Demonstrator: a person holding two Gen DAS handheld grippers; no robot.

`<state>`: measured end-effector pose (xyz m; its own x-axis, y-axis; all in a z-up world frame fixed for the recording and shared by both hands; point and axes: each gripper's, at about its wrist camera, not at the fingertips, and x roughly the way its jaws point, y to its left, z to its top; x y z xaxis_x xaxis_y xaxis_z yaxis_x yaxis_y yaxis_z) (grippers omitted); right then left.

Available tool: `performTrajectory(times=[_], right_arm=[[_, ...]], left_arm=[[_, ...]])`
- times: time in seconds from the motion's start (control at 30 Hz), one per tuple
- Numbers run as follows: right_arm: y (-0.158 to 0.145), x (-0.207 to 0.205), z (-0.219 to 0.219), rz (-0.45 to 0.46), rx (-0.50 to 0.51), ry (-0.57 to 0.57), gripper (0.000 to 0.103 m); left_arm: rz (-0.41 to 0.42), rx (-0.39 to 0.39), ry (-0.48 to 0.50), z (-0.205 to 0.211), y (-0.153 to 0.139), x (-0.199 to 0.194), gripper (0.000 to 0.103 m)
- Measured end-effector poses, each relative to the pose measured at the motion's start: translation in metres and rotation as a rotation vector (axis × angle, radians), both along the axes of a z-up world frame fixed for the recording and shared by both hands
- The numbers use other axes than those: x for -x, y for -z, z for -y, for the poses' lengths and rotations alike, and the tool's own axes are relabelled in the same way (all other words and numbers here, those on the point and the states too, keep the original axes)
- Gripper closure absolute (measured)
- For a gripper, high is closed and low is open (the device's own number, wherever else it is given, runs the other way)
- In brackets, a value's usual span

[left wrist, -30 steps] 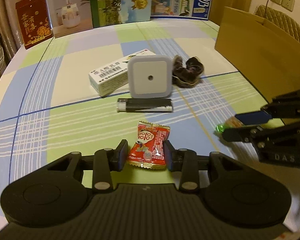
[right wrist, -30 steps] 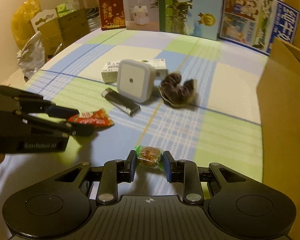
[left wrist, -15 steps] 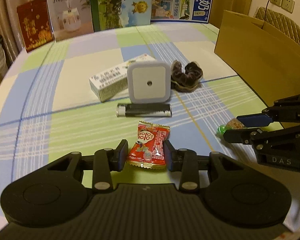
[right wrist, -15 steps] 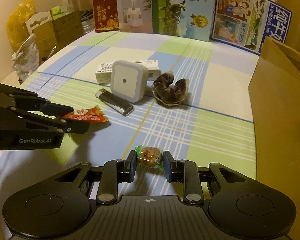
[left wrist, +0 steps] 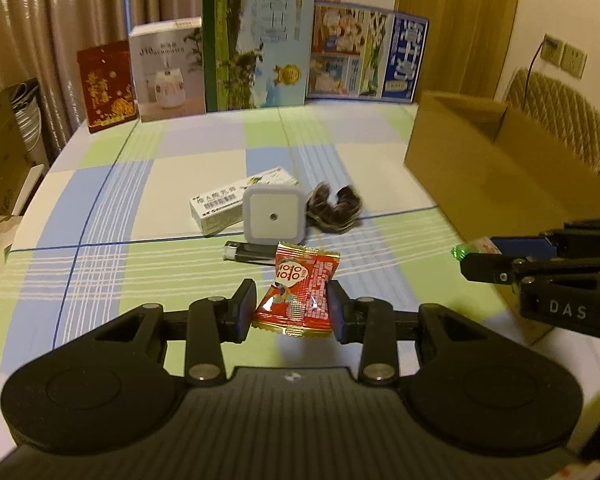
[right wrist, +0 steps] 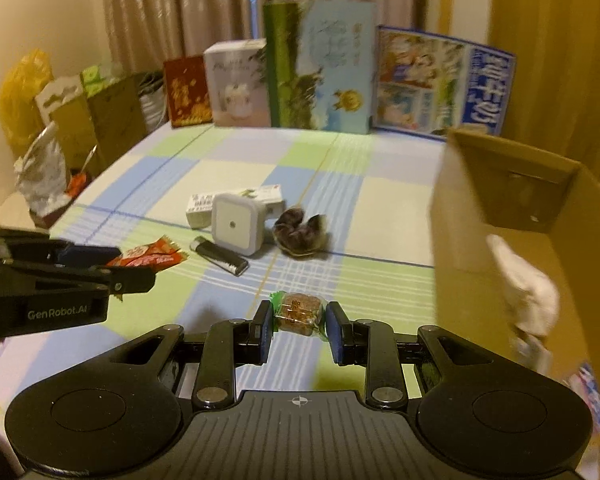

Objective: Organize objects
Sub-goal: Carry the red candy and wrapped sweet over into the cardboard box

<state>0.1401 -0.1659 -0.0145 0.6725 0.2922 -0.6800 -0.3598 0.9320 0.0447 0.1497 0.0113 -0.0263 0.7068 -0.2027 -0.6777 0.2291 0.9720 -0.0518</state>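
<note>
My left gripper point(left wrist: 292, 306) is shut on a red snack packet point(left wrist: 300, 292), held above the checked tablecloth. The same packet point(right wrist: 152, 256) shows in the right wrist view at the tip of the left gripper point(right wrist: 136, 272). My right gripper point(right wrist: 298, 320) is shut on a small green-wrapped candy point(right wrist: 298, 312); from the left wrist view that candy point(left wrist: 470, 249) sticks out of the right gripper point(left wrist: 480, 258). An open cardboard box point(right wrist: 504, 216) stands at the right, with white items point(right wrist: 528, 288) inside. The box point(left wrist: 496, 168) lies beyond the right gripper.
On the cloth lie a white square night light point(left wrist: 273, 216), a white medicine carton point(left wrist: 224, 204), a black lighter point(left wrist: 246, 253) and a dark scrunchie point(left wrist: 334, 207). Several upright boxes point(left wrist: 256, 46) line the far table edge. Bags and cartons point(right wrist: 60, 132) stand off the left side.
Both grippers have risen from the table with their items still held, so the table objects look smaller and the box interior has come into the right view.
</note>
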Motion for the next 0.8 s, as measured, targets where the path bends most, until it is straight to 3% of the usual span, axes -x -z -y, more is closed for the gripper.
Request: performTrajectory(times=[0.37,0.8], right_arm=[[-0.058,0.060,0.057,0.069,-0.036,0.098,0.078],[-0.081,0.085,0.131,0.120,-0.054,0.243,0.078]], left_arm=[[0.058,0.056,0.018,0.043,-0.046,0.062,0.071],[0.091,0.068,0.134,0.110,-0.076,0.082,0.071]])
